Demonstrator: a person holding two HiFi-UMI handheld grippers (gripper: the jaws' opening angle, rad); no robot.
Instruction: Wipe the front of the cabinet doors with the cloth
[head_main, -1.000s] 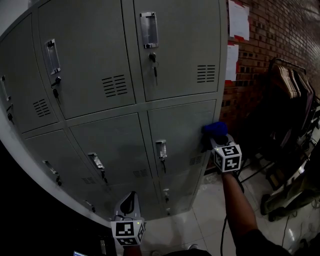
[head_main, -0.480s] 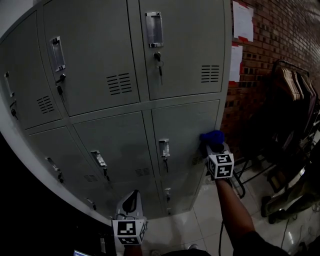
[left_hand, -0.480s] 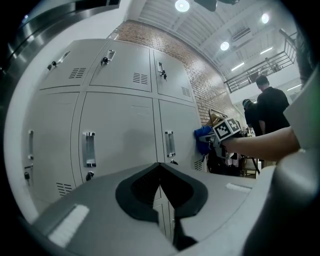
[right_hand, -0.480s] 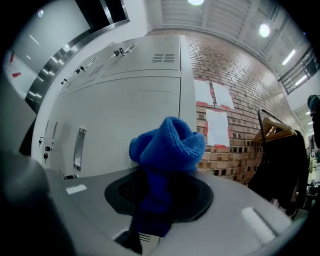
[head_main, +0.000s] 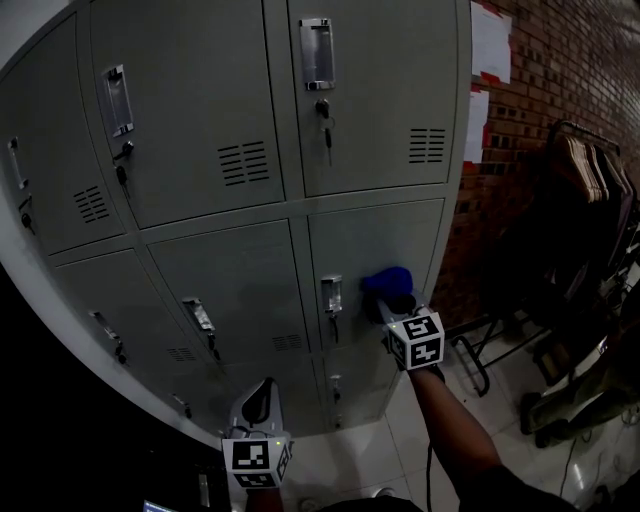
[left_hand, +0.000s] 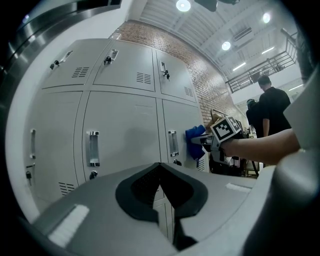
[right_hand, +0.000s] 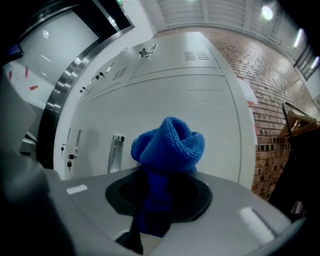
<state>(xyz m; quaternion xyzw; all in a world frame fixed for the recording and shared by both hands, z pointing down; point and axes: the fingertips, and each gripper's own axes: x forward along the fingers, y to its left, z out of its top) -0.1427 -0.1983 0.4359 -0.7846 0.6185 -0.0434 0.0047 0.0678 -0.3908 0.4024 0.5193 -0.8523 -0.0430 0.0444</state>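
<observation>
Right gripper (head_main: 392, 303) is clamped on the blue cloth (head_main: 386, 280). The right gripper view shows the wad bunched up above the jaw tips, with a tail pinched between them. The cloth sits on the middle-row right door (head_main: 375, 235), just right of the handle (head_main: 331, 296), and from the left gripper view it looks pressed against the panel. The left gripper (head_main: 258, 403) hangs low by the bottom row with its jaws closed together and nothing in them (idle, not needed for this step).

Step in hand, as I read it: a wiping pass across this door, heading toward the handle side.

Notes for doing it well:
- The contact patch is small because the cloth is a ball, not a flat pad. Use overlapping strokes or it will leave stripes.
- Push square into the panel with only the cloth touching, so the jaw tips stay off the paint.
- Slow down at the handle and the key under it. The knit could snag there, so go around and then dab close in.
- Cover the door edges and the seam to the next door (head_main: 225, 290). The vent slots (head_main: 427, 145) on the upper door will need a lighter pass.
- The grip looks firm, but a hard drag could pull the tail out, so use moderate pressure.

Most of the cabinet doors look like they have yet to be covered. I can't judge cleanliness in this light.
</observation>
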